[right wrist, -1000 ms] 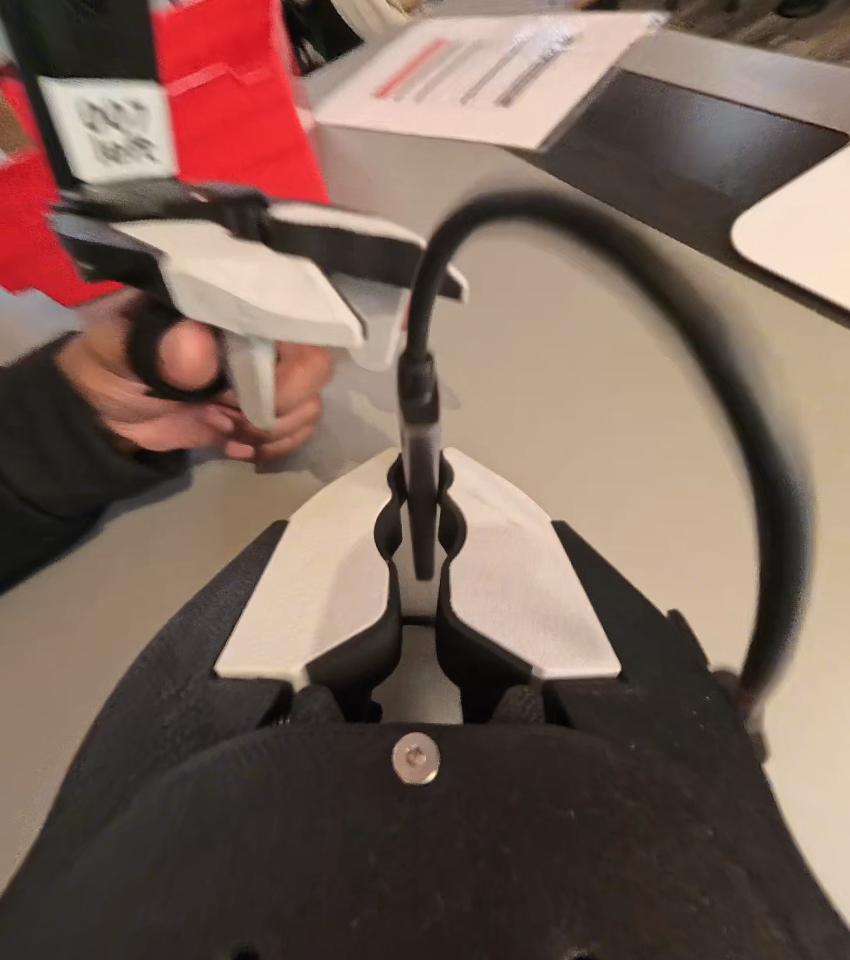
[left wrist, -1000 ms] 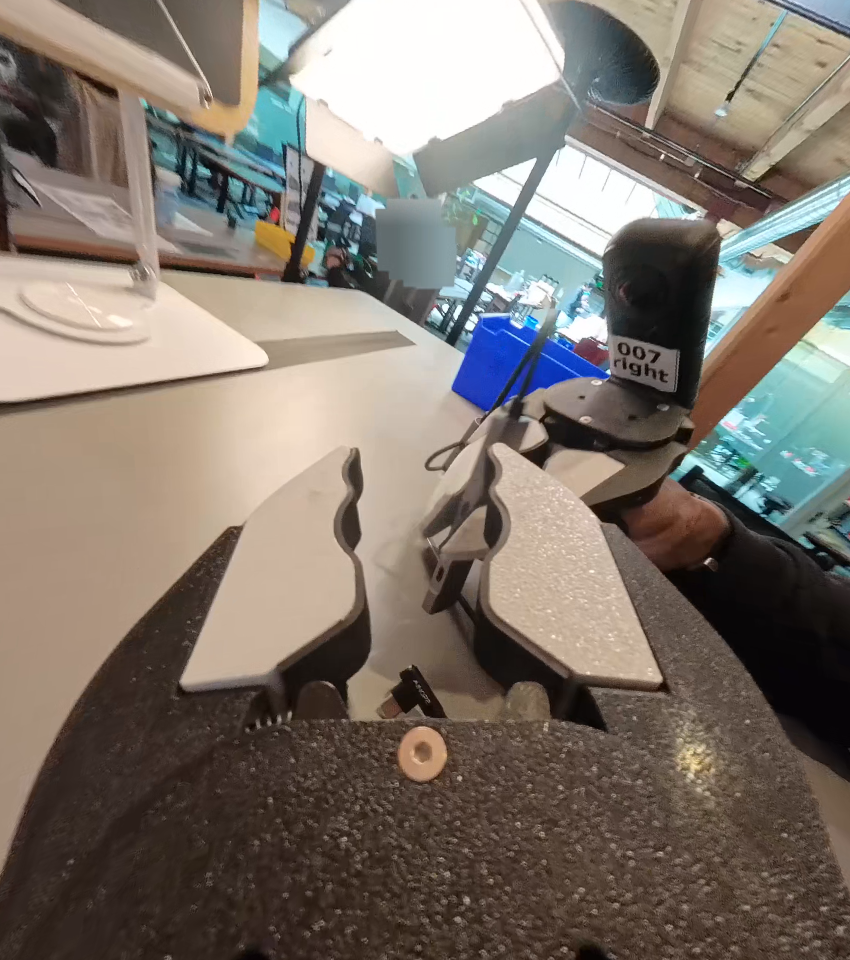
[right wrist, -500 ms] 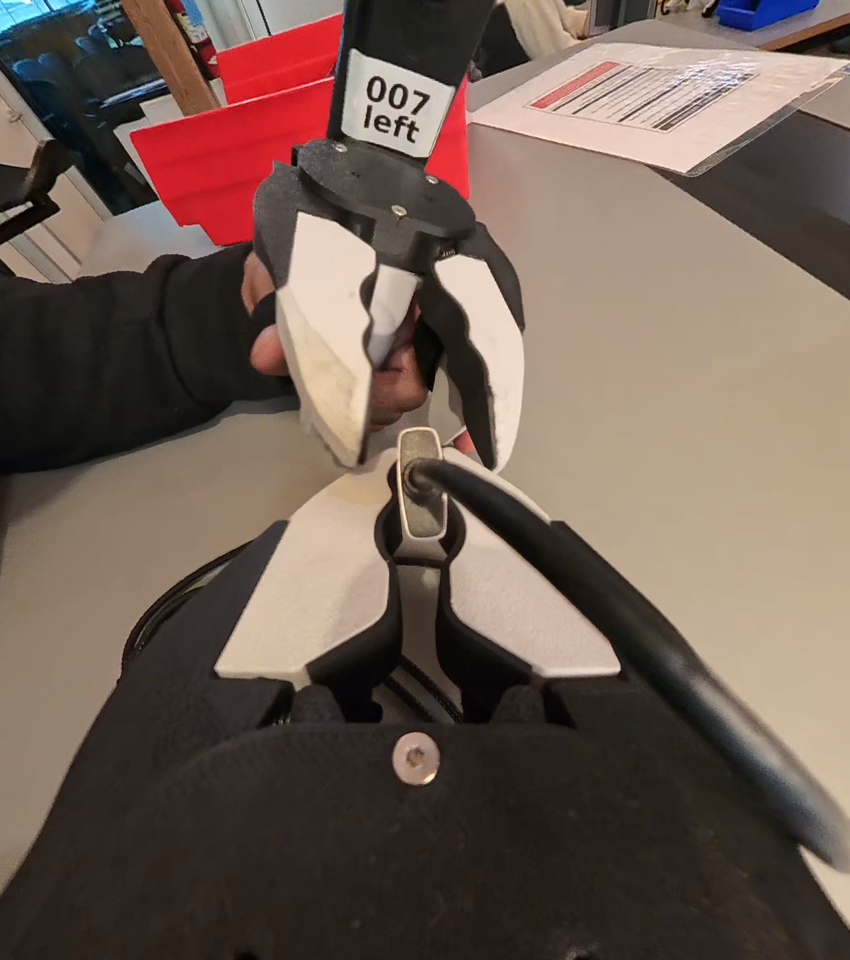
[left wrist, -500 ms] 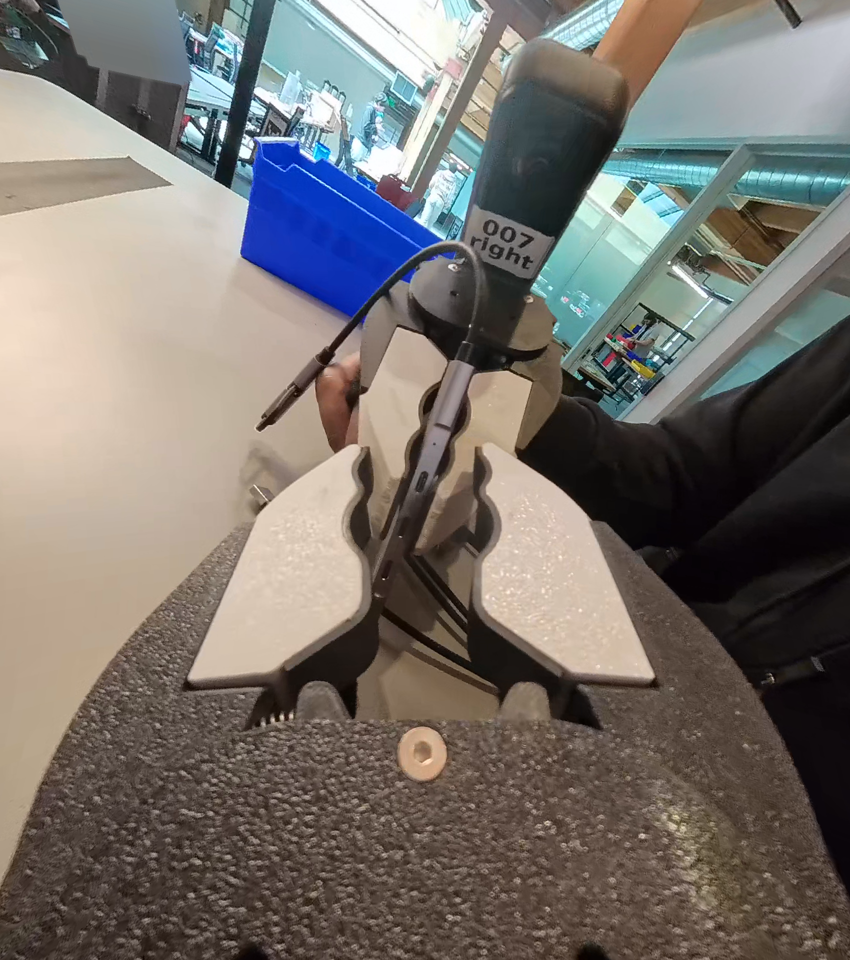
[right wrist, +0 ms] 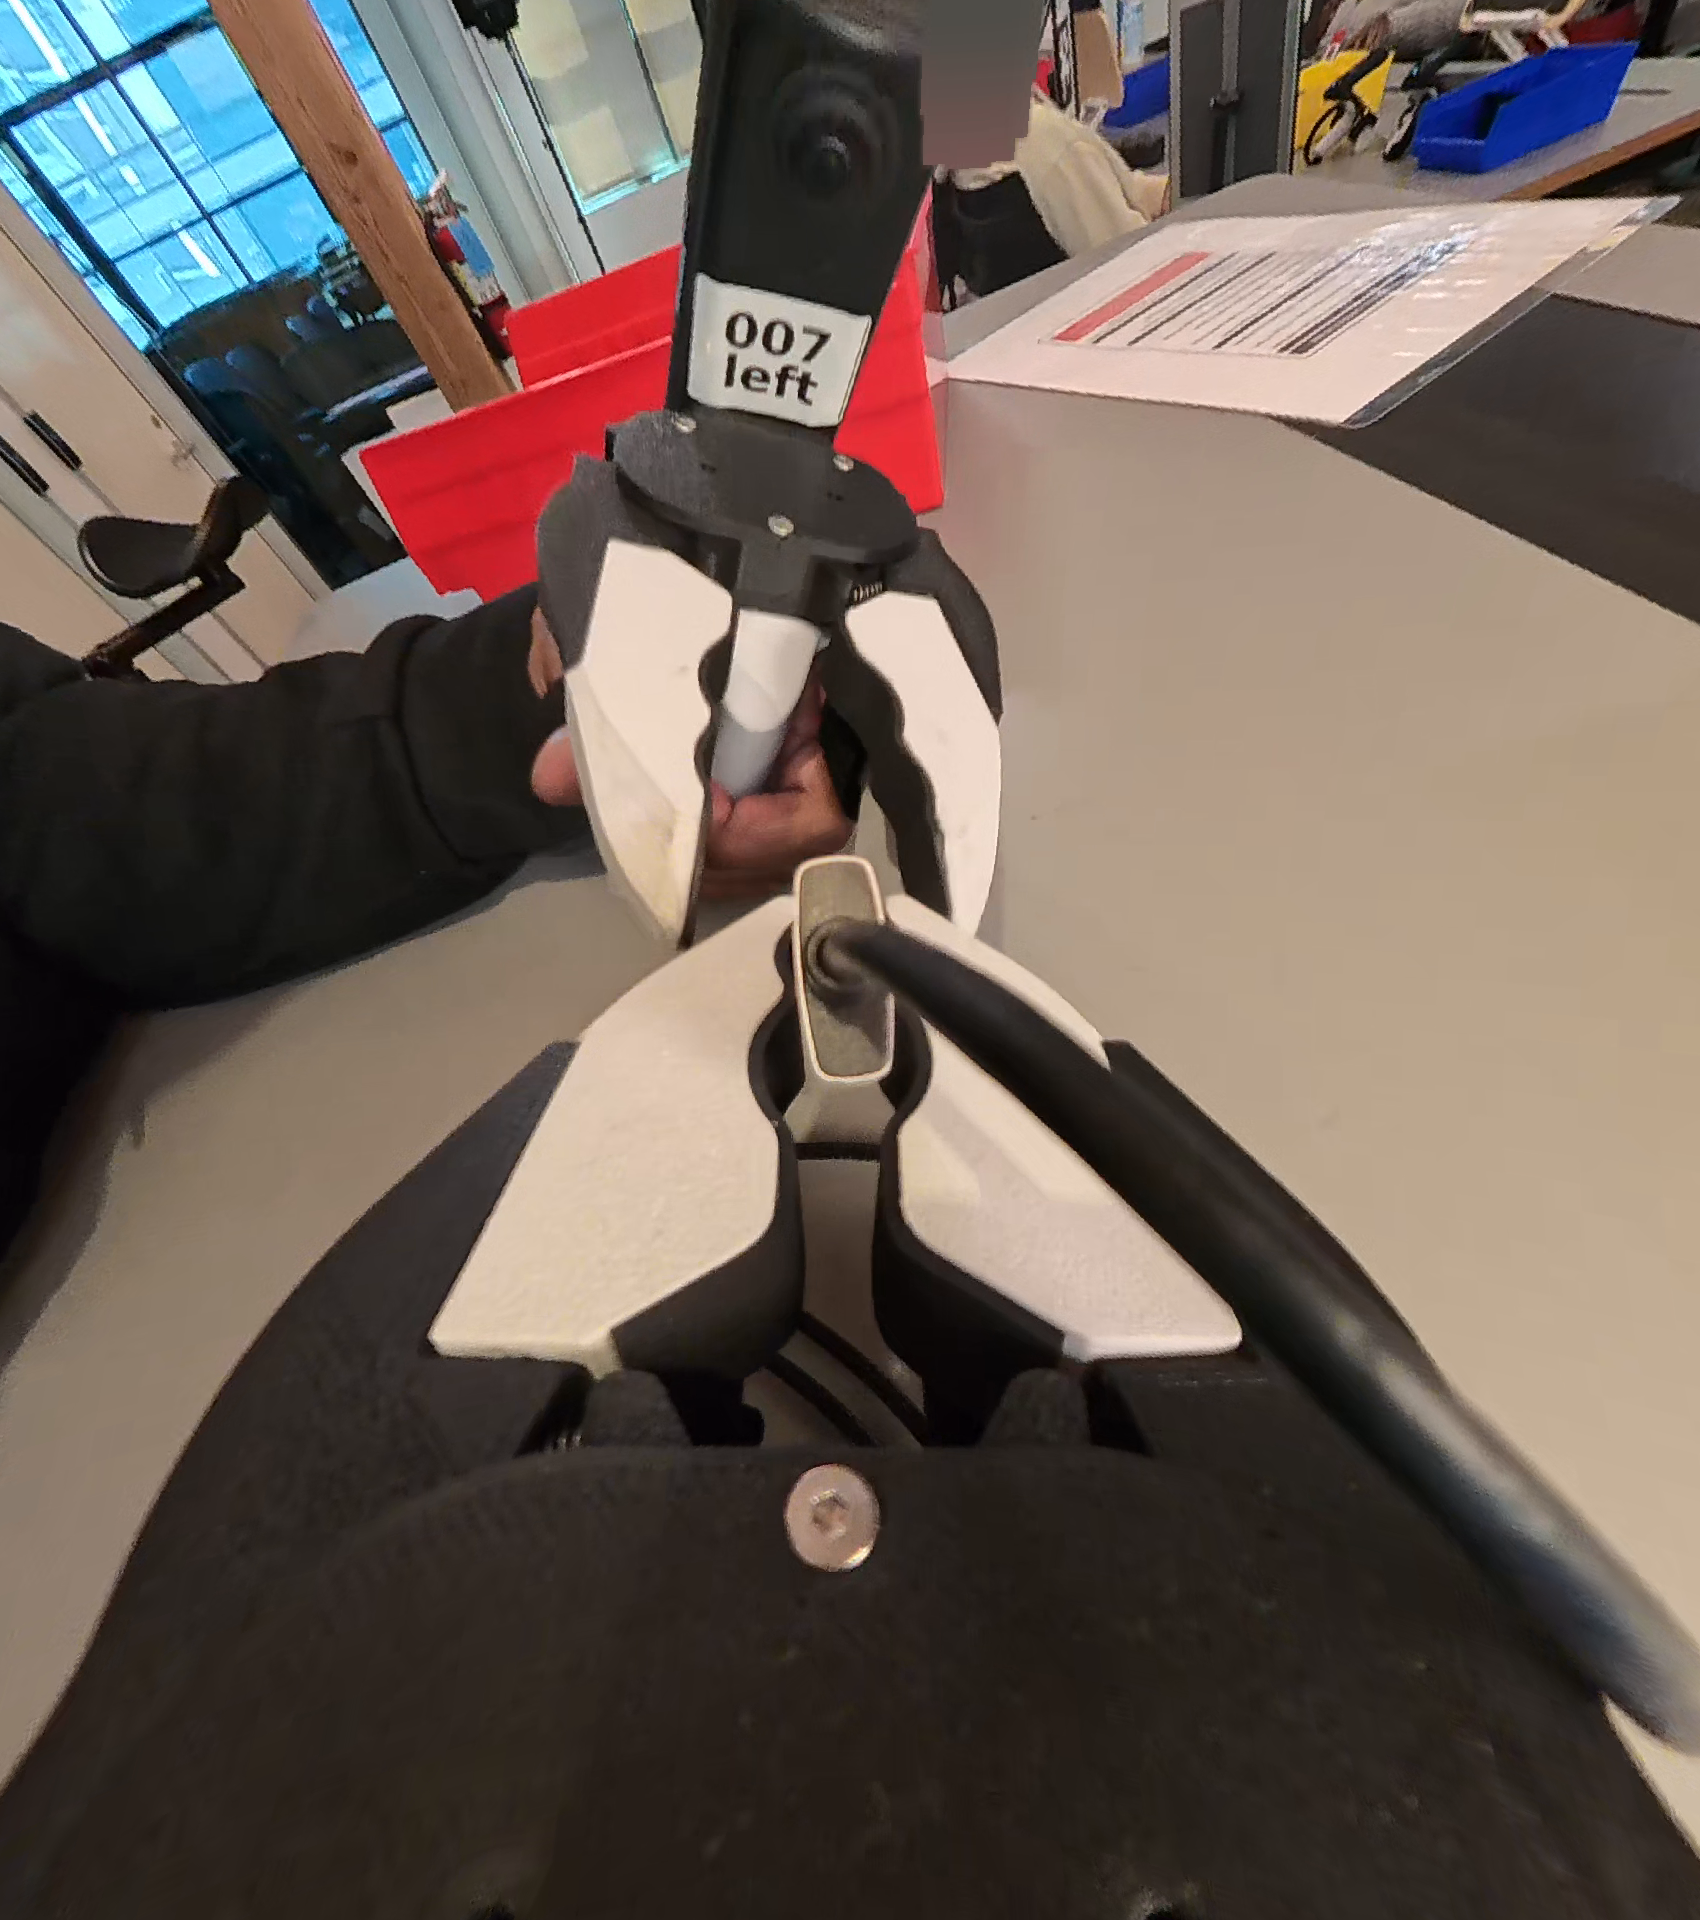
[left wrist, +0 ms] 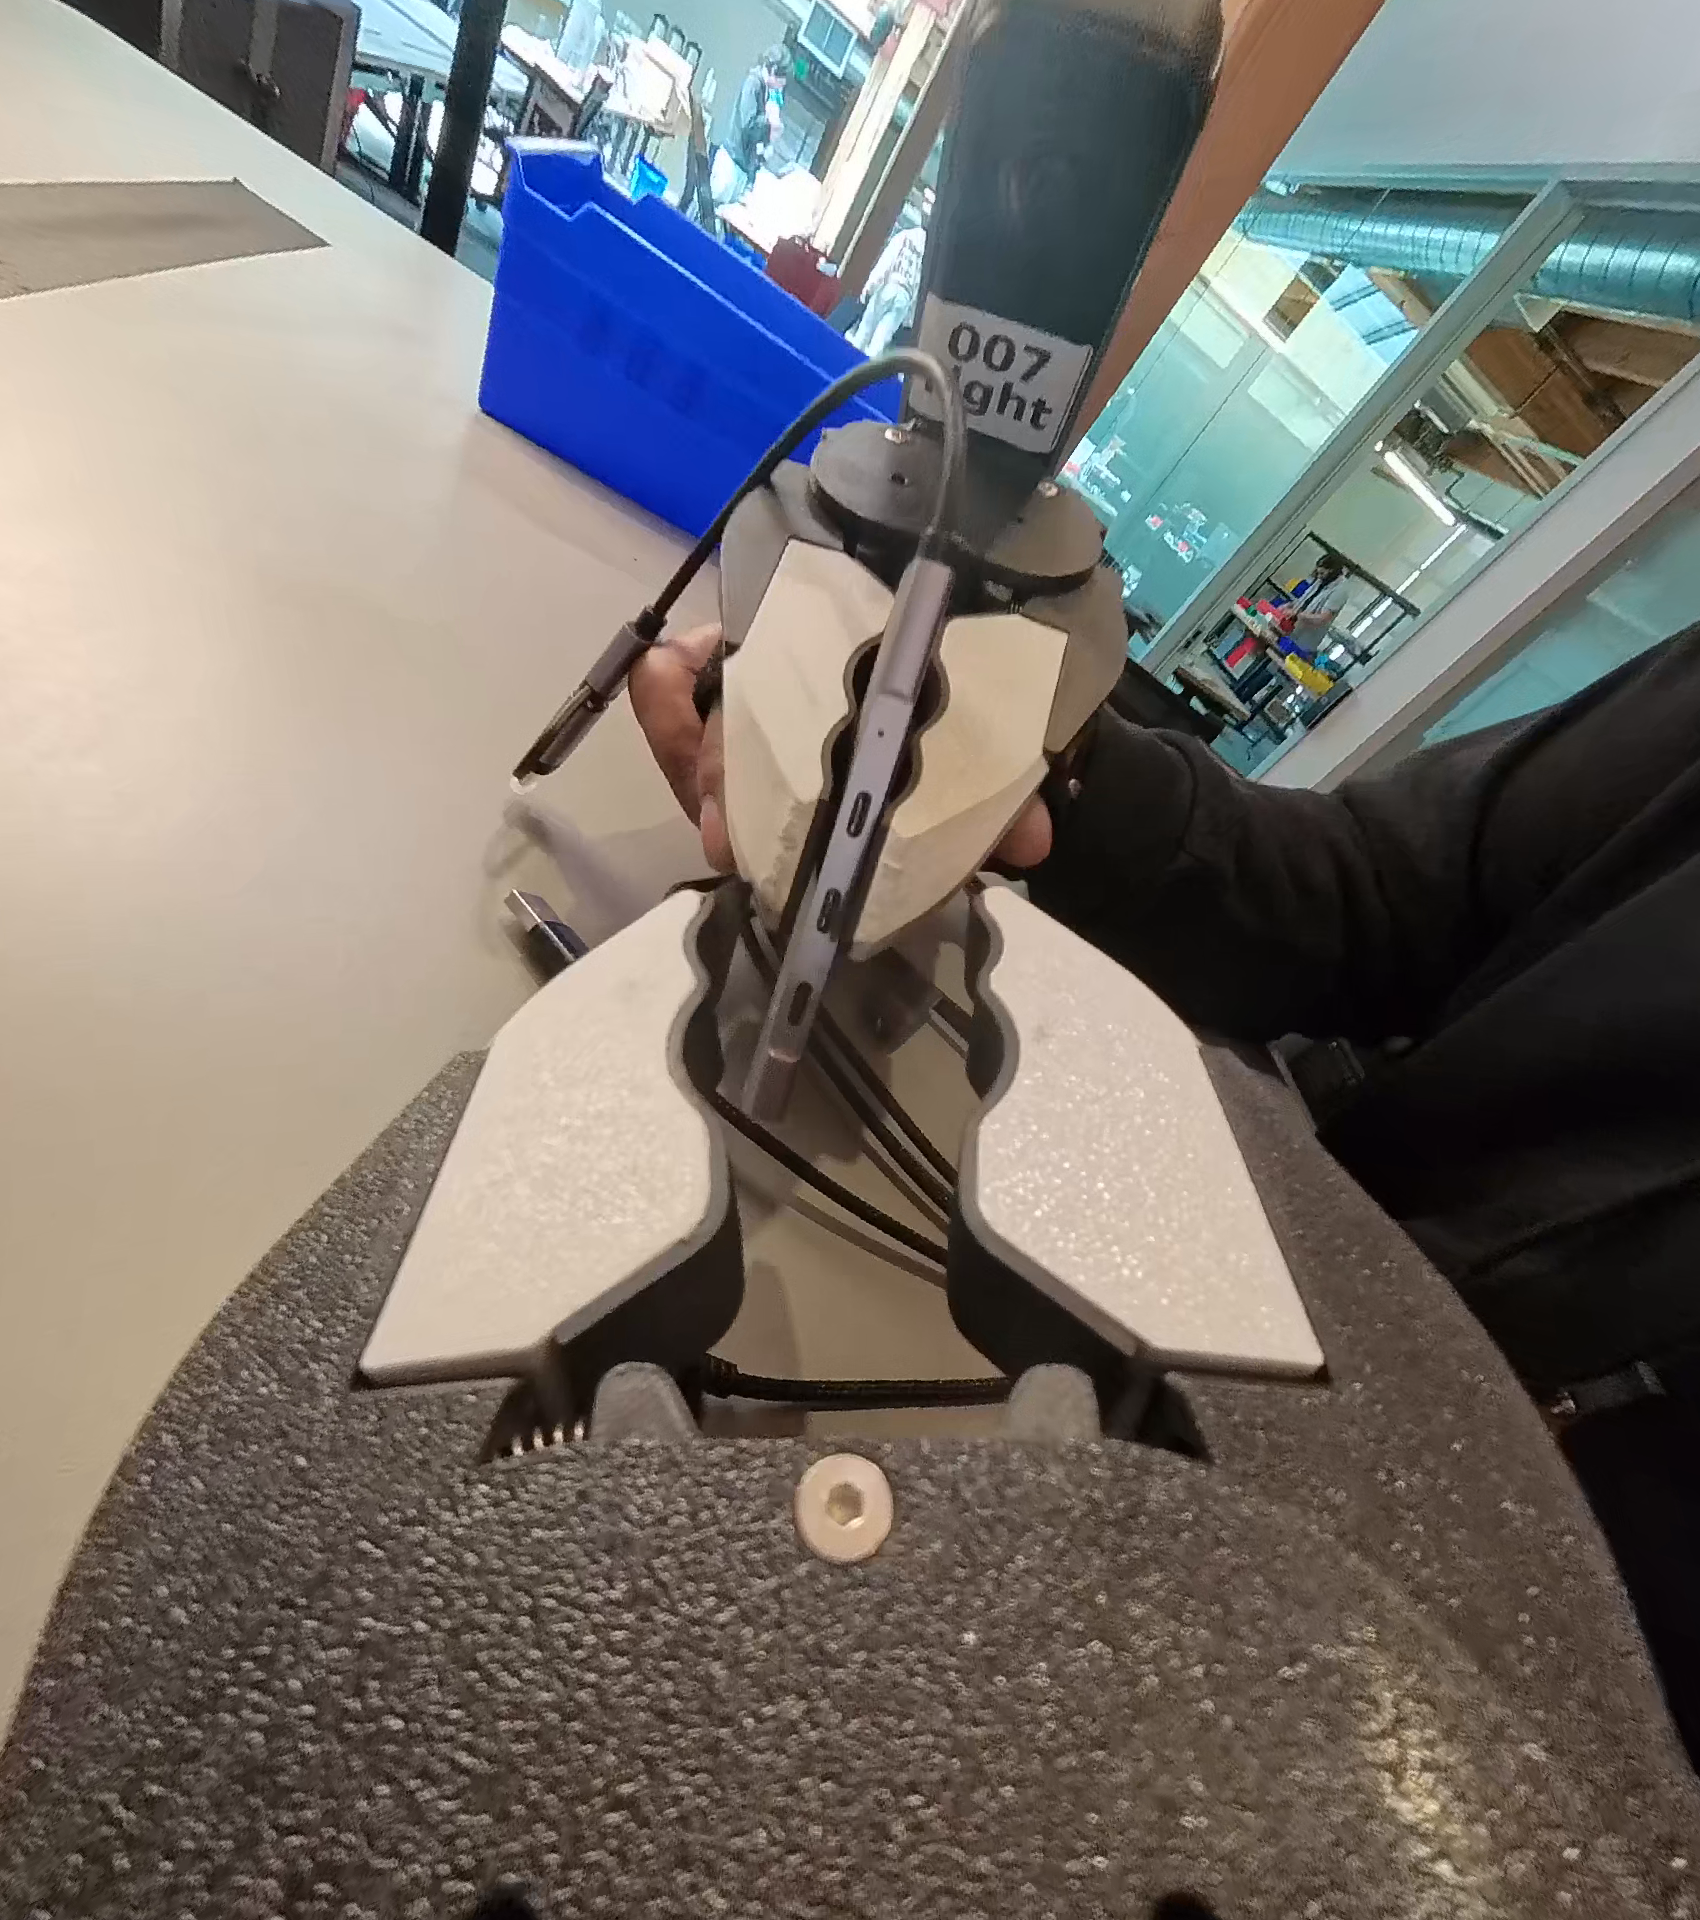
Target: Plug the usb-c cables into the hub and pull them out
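Observation:
A slim grey hub (left wrist: 856, 821) with several ports along its edge is held in the air by my right gripper (left wrist: 825, 920), which is shut on it. In the right wrist view I see the hub's end (right wrist: 841, 1029) clamped between my right gripper (right wrist: 835, 987), with its thick dark cable (right wrist: 1189, 1174) curving off to the right. My left gripper (left wrist: 841, 935) is open, and the hub's lower end sits in the gap between its fingers, untouched. It faces me in the right wrist view (right wrist: 810, 904). The hub's own plug (left wrist: 597, 686) dangles. Black cables (left wrist: 887, 1132) lie on the table below.
A loose plug with a blue insert (left wrist: 539, 920) lies on the grey table. A blue bin (left wrist: 638, 384) stands behind, a red bin (right wrist: 534, 457) on the other side. A laminated sheet (right wrist: 1324, 301) and a dark mat (right wrist: 1604, 416) lie far right. Black sleeves flank both grippers. The grippers are tip to tip, or close to it.
My left gripper has swung round to face the right one and closed in. The hub, still in the right gripper, has turned end-on and now reaches between the left fingers.

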The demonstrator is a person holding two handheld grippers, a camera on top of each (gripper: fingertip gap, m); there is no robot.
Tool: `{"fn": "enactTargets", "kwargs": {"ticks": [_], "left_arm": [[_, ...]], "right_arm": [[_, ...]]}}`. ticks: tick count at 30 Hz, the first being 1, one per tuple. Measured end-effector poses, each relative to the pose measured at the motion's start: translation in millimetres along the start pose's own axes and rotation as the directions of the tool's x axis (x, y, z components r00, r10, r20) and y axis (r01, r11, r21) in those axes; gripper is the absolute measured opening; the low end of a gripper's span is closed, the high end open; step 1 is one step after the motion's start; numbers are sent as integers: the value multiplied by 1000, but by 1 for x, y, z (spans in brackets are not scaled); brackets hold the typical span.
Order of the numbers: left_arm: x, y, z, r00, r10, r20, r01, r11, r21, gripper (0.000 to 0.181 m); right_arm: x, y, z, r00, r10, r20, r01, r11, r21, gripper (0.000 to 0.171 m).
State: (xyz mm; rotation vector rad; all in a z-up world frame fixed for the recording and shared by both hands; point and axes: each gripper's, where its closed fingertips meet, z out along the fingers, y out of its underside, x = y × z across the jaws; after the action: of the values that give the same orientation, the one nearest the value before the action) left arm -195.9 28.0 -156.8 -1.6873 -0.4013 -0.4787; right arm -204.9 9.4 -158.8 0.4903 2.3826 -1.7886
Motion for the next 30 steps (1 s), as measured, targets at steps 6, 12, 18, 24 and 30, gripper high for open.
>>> {"fn": "enactTargets", "kwargs": {"ticks": [6,12,18,24,30], "left_arm": [[3,15,15,996,85,23,-81,988,-135,23],[0,-1,9,983,169,73,-166,985,-43,10],[-27,-31,-15,981,2,196,-39,981,188,9],[-49,-51,-50,964,-180,197,83,904,420,9],[-52,-66,-68,953,-297,60,202,770,605,9]], "right_arm": [[-4,-10,-5,1000,-5,19,3,998,64,9],[3,-21,-8,998,-2,-66,10,994,111,20],[22,-24,-24,988,57,-146,-36,990,138,38],[29,-31,-40,982,80,-169,-47,980,191,28],[48,-43,-40,911,31,-410,72,970,233,37]]}}
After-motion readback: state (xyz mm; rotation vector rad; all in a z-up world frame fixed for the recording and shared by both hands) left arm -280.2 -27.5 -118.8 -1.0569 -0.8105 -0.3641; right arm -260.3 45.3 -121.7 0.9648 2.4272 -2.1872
